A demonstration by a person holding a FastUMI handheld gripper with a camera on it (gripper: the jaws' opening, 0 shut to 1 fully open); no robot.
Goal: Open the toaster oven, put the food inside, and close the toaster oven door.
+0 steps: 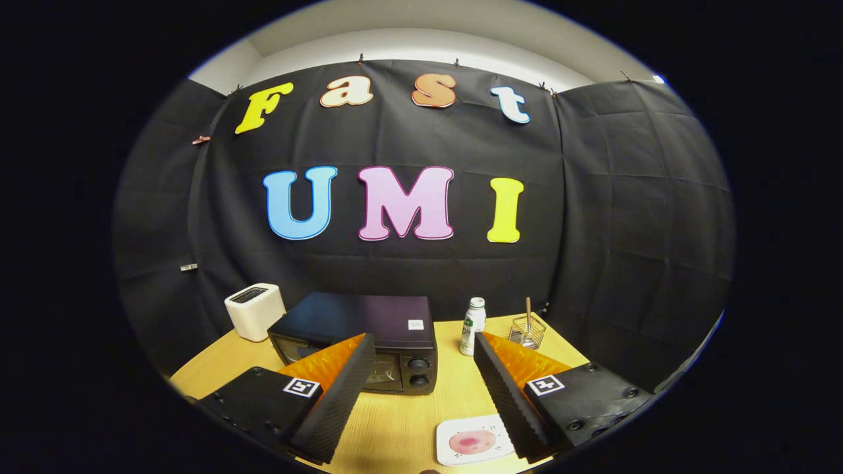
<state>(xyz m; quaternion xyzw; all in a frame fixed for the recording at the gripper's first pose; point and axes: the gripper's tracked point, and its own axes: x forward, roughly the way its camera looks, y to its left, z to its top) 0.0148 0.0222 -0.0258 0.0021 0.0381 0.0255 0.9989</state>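
Note:
A black toaster oven (369, 329) stands on the wooden table (408, 415) ahead of my fingers, its glass door closed and two knobs on its right side. Part of its front is hidden behind my left finger (342, 395). A white plate (471, 442) with a pinkish piece of food (471, 442) lies on the table close to the inner side of my right finger (510, 395). My gripper (425, 342) hangs above the table, open, with nothing between its fingers.
A white toaster (254, 311) sits left of the oven at the back. Right of the oven stand a white bottle (472, 326) and a small wire holder with a stick in it (527, 331). Black cloth walls close in behind the table.

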